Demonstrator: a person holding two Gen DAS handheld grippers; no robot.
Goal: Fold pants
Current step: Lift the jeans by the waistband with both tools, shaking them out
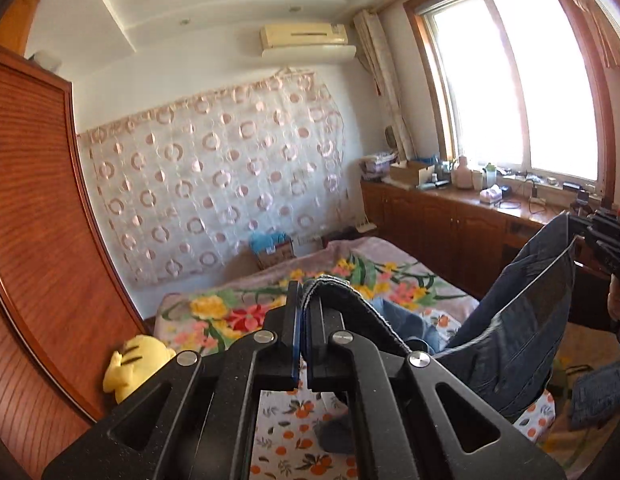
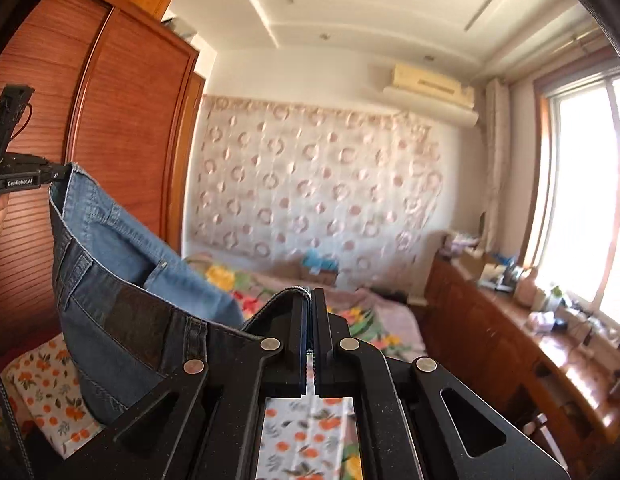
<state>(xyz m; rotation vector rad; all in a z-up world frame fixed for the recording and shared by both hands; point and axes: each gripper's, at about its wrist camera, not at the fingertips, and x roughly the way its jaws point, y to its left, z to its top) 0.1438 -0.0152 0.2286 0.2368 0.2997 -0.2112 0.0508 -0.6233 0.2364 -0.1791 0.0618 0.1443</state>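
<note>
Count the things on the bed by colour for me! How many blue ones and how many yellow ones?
Blue: 1, the jeans, pinched by the left gripper and right gripper.
Yellow: 1, the plush toy.
Total: 2

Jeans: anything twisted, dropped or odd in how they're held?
Nothing stands out. The jeans hang by the waistband, the left claw and right claw each shut on one end, with the band sagging between them above the bed.
</note>
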